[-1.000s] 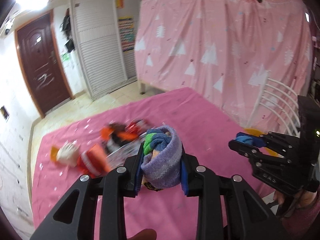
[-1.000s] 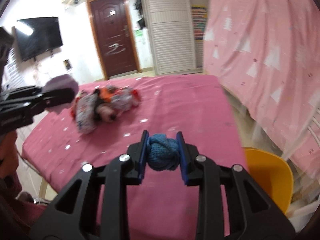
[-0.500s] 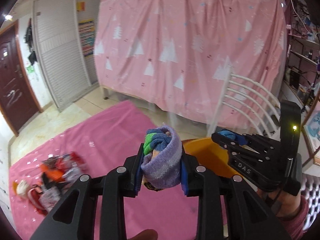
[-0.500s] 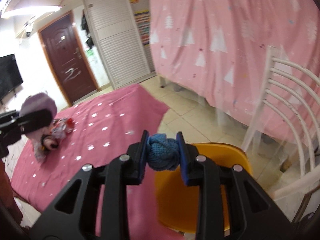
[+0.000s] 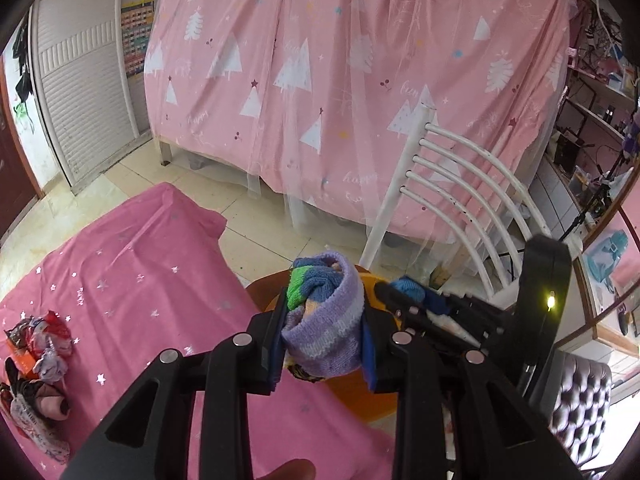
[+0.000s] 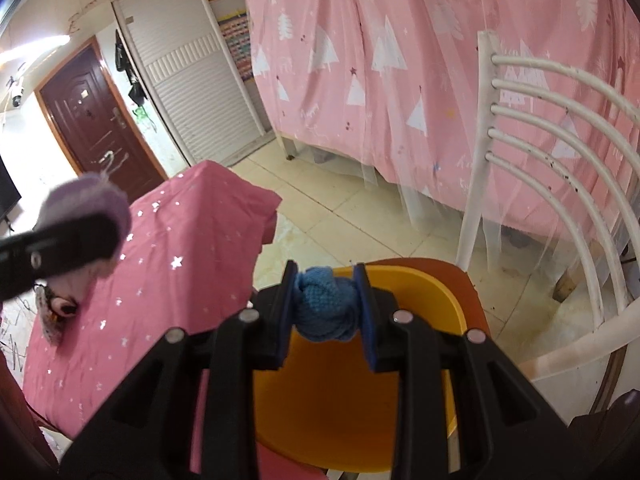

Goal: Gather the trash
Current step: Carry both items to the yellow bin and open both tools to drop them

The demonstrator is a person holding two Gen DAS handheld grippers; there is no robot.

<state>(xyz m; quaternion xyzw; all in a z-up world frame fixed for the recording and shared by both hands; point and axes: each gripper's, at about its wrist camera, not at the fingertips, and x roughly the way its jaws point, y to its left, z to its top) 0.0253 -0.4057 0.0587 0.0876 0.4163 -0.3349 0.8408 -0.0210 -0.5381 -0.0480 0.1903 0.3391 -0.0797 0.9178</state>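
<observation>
My left gripper point(image 5: 323, 334) is shut on a rolled purple sock point(image 5: 326, 328) with green and blue inside. My right gripper point(image 6: 326, 306) is shut on a balled blue sock point(image 6: 326, 308) and holds it over the open yellow bin point(image 6: 360, 400). In the left wrist view the right gripper point(image 5: 404, 300) sits just right of my left one, above the bin point(image 5: 376, 284). In the right wrist view the left gripper point(image 6: 60, 248) with the purple sock point(image 6: 88, 200) is at the left, over the table. A pile of wrappers and trash point(image 5: 36, 380) lies on the pink tablecloth point(image 5: 120, 280).
The bin stands on a red seat point(image 6: 460, 284) of a white chair point(image 6: 540, 140) beside the table's right edge. A pink curtain point(image 5: 340, 80) hangs behind. Tiled floor point(image 6: 340, 216) lies between table and curtain. A brown door point(image 6: 92, 120) is at the far left.
Both grippers have swung right from over the trash pile on the table to the yellow bin, each still holding its sock. The pile is now far left.
</observation>
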